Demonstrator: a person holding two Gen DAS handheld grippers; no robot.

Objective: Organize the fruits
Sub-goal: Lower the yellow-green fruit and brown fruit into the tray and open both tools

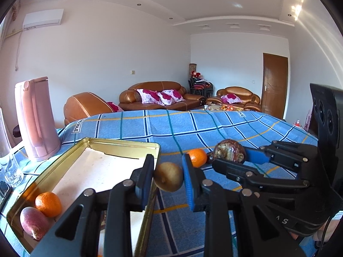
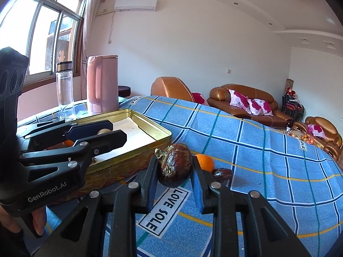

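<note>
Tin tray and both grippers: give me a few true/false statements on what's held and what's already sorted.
1. The left gripper holds a brownish kiwi-like fruit between its fingers. True.
2. The right gripper is empty. False: it is shut on a dark wrinkled fruit.
3. The gold tin tray already holds an orange and a reddish fruit. True.
4. No fruit remains on the blue checked cloth. False: a loose orange and a small dark fruit lie there.
5. The pink kettle stands in the tray. False: it stands behind it.
</note>
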